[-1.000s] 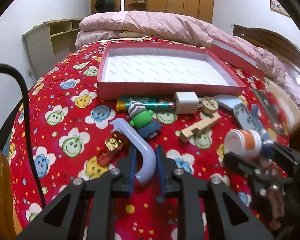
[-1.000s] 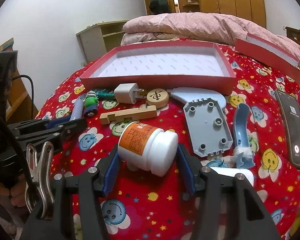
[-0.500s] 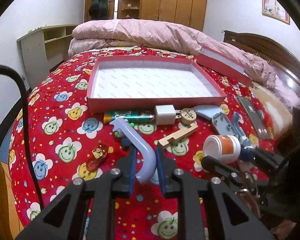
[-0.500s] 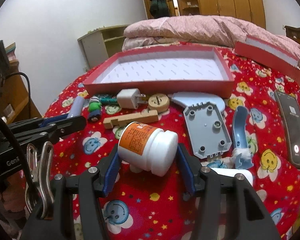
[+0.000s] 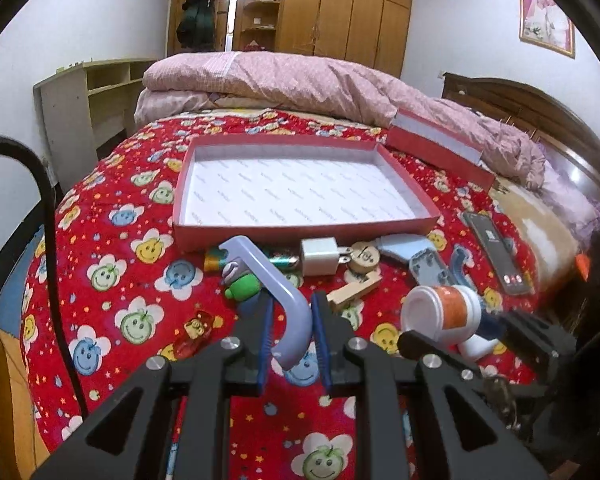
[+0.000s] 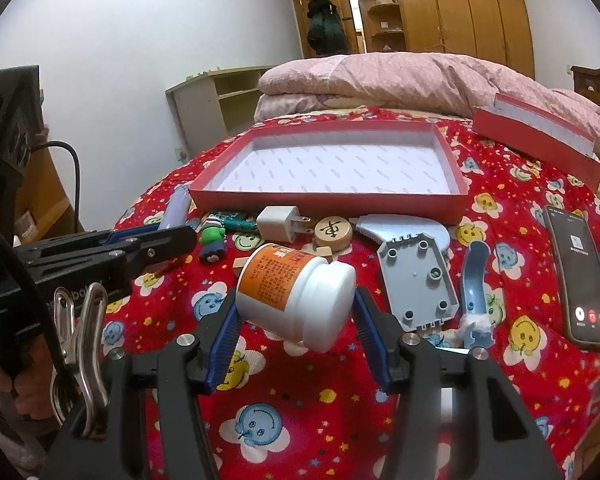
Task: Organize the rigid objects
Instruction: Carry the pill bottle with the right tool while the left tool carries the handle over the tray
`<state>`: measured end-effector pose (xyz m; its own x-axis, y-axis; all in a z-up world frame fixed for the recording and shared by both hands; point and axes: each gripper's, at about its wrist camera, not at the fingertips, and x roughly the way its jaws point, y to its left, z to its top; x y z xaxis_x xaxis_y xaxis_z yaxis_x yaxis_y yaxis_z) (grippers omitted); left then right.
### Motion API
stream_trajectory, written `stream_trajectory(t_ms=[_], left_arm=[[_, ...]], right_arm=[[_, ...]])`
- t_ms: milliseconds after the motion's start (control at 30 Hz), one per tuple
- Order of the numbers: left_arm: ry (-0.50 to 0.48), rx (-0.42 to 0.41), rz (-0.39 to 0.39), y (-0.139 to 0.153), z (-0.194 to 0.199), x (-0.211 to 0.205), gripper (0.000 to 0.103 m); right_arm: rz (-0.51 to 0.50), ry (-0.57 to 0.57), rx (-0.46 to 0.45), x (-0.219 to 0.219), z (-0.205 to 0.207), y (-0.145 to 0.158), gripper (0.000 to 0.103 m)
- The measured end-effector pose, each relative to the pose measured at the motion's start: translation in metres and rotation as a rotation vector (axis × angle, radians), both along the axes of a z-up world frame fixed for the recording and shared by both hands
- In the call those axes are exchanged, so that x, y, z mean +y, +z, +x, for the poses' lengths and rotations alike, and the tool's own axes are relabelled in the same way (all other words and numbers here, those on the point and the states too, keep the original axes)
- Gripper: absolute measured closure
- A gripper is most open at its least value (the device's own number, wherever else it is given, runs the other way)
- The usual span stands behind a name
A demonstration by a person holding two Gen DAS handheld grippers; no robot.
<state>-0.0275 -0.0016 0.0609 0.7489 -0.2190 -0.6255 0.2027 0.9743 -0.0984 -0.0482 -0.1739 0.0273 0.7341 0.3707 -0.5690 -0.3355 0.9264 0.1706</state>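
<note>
bedspread (image 6: 300, 420): printed red cloth, matt
bottle (image 6: 296, 296): smooth white plastic, slight sheen, orange paper label
curved tube (image 5: 276, 292): smooth lilac plastic
tray (image 6: 328, 198): red cardboard, white paper lining
round token (image 6: 333, 231): pale wood
phone (image 6: 580, 276): glossy glass screen

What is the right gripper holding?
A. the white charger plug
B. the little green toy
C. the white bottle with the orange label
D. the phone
C: the right gripper has its blue pads on both sides of the white bottle with the orange label; the charger plug, the green toy and the phone all lie on the red bedspread.
</note>
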Motion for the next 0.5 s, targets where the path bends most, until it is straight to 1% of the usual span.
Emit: stream_trajectory(t_ms=[133, 267, 367, 500], left_arm=[[-0.006, -0.013, 0.022, 0.007, 0.003, -0.004, 0.084], [-0.008, -0.02, -0.002, 0.013, 0.009, -0.003, 0.084], [-0.017, -0.01, -0.016, 0.017, 0.017, -0.003, 0.084], [-0.023, -0.022, -0.017, 0.025, 0.026, -0.005, 0.084]], right_arm=[[0.007, -0.01, -0.01, -0.003, 0.0, 0.007, 0.047], [0.026, -0.015, 0.0, -0.009, 0.004, 0.012, 0.047], [0.034, -0.025, 0.013, -0.014, 0.008, 0.016, 0.047], [0.048, -0.03, 0.023, -0.018, 0.015, 0.022, 0.047]])
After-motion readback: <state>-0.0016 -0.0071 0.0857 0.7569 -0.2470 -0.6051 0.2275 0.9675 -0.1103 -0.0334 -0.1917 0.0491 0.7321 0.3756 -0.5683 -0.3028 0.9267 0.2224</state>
